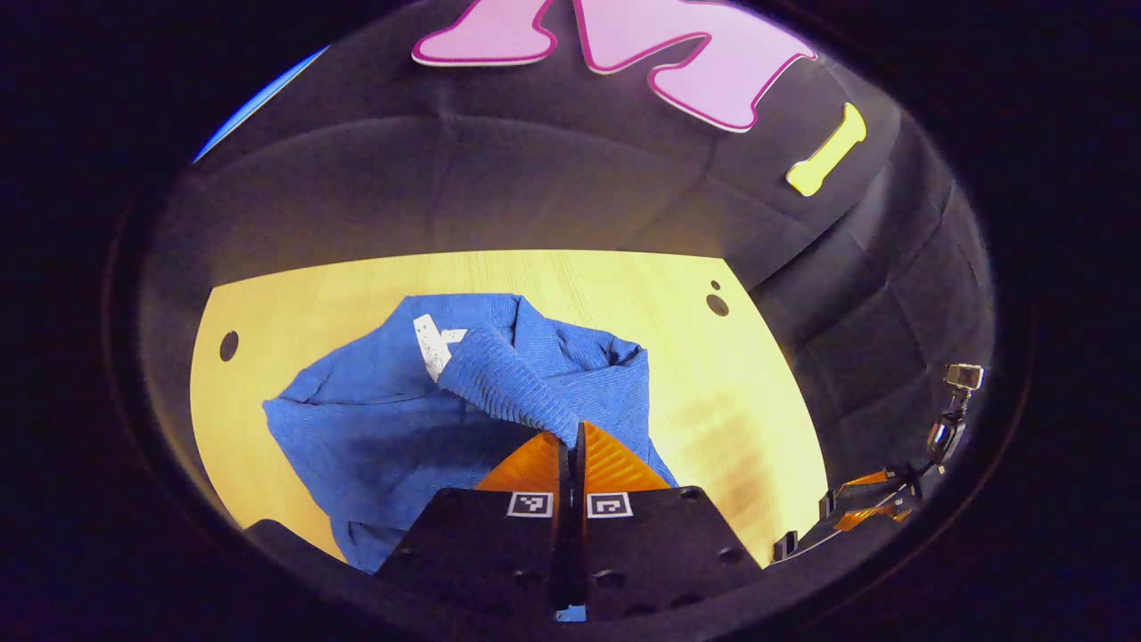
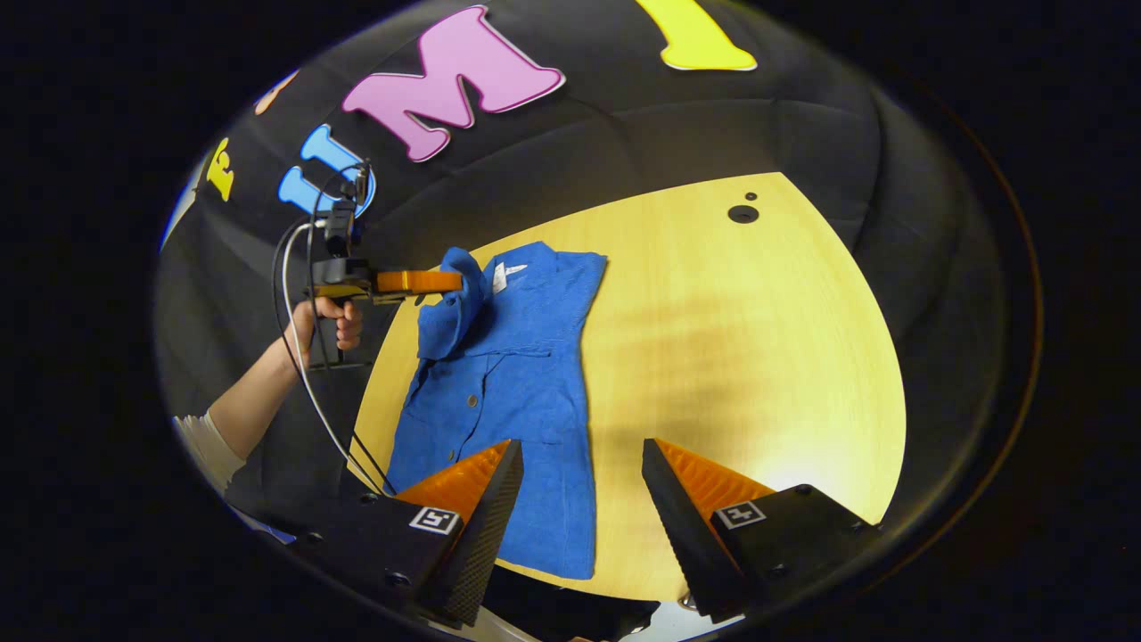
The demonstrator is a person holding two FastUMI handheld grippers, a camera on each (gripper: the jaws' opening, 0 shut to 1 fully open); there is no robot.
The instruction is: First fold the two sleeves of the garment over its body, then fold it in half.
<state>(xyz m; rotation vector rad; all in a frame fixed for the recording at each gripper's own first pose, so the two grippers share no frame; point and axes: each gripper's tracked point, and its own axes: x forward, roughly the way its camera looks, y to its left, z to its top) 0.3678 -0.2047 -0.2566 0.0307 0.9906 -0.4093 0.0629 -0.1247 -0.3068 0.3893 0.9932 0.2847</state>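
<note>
Left claw [image 1: 572,446] clamped on ribbed sleeve [image 1: 508,379], lifted above blue garment [image 2: 508,392] lying ahead on worktop [image 2: 758,357]; carry it across the body, lay flat, then release; right claw [image 2: 581,486] apart, hovering over the hem

shirt [image 2: 513,392]: bright blue, plain, kinda ribbed knit look on the cuff
neck tag [image 1: 433,343]: white
table [image 2: 758,357]: pale yellowish wood grain
table holes [image 2: 742,213]: dark
person's sleeve [image 2: 207,450]: white
</note>
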